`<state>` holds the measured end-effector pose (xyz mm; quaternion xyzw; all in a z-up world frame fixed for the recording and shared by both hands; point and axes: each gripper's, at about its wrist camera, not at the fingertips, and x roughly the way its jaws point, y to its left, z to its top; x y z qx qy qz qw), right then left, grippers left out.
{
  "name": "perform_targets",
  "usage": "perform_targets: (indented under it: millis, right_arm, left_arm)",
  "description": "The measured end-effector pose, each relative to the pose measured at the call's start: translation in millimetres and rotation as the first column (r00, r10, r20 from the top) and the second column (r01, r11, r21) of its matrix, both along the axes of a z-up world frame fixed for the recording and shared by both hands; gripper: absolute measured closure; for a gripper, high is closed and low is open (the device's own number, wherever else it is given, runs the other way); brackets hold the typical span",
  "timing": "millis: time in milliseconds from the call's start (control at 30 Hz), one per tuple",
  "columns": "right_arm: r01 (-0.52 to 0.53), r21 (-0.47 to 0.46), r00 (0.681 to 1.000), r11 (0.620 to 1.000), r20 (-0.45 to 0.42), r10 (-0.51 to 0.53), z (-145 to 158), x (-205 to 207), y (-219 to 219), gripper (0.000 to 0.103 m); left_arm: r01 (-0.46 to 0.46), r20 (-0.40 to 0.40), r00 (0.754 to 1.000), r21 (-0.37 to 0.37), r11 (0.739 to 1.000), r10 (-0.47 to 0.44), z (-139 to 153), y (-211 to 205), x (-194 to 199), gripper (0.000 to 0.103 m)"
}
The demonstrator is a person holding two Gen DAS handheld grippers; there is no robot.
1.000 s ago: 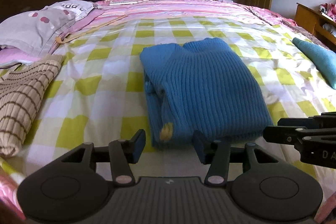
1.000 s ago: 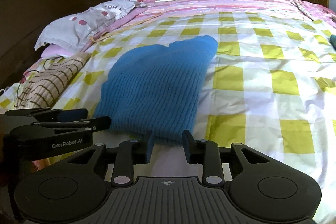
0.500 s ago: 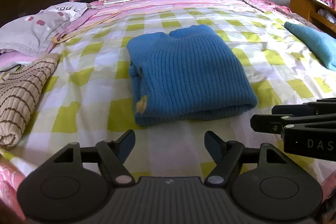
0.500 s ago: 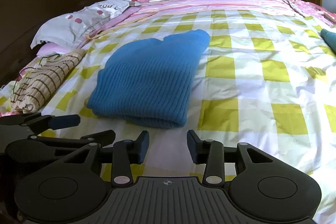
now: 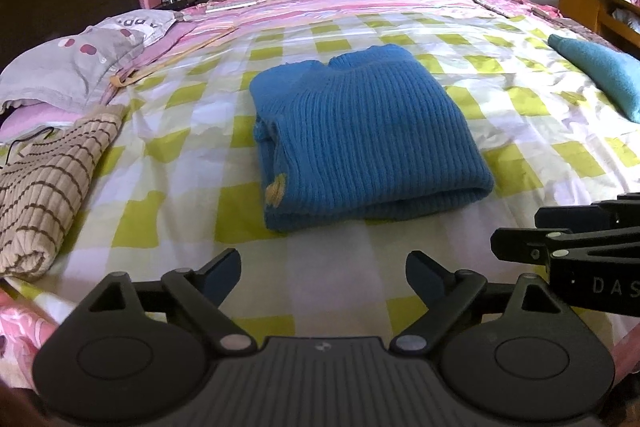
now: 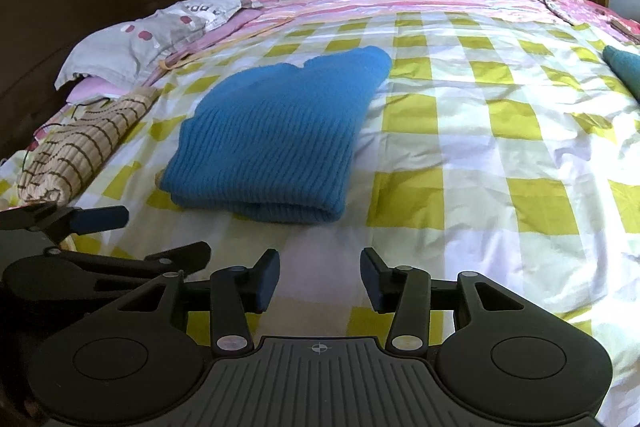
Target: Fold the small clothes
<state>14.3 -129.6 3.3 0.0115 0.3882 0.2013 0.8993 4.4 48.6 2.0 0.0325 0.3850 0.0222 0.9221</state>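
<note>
On the yellow-checked bedsheet (image 5: 192, 211) lies the blue ribbed sweater (image 5: 368, 139), folded into a compact rectangle with its doubled edge toward the cameras, which suggests this garment is done. Just short of it, the left gripper (image 5: 320, 267) and right gripper (image 6: 320, 279) hover with jaws opening and nothing between them. A striped beige knit (image 5: 44, 187) and a teal garment (image 5: 600, 79) flank it, probably sorted aside.

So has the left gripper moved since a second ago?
Yes. The left gripper has backed off the blue sweater; bare checked sheet now lies between them, and its jaws are opening, empty.
</note>
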Motion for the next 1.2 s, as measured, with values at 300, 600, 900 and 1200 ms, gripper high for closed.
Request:
perform_targets:
  millis: [300, 600, 900, 1200]
  right_arm:
    - [-0.006, -0.004, 1.000, 1.000, -0.016, 0.006, -4.2, -4.8, -1.7, 0.059]
    - [-0.002, 0.004, 0.999, 1.000, -0.036, 0.003, -7.4, -3.4, -3.0, 0.059]
    - [-0.003, 0.006, 0.999, 1.000, -0.039, 0.003, -7.9, -3.1, -3.3, 0.059]
    - [-0.007, 0.005, 0.999, 1.000, -0.042, 0.007, -9.8, -5.5, -0.7, 0.059]
  left_arm:
    - [-0.011, -0.005, 1.000, 0.010, 1.000, 0.012, 0.2, -2.6, -1.8, 0.005]
    - [-0.010, -0.007, 1.000, 0.043, 0.999, 0.010, -0.2, -6.2, -1.5, 0.005]
    - [-0.009, -0.011, 1.000, 0.036, 0.999, 0.009, -0.6, -4.8, -1.5, 0.006]
    - [-0.014, -0.013, 1.000, 0.032, 0.999, 0.014, -0.8, -3.9, -1.4, 0.006]
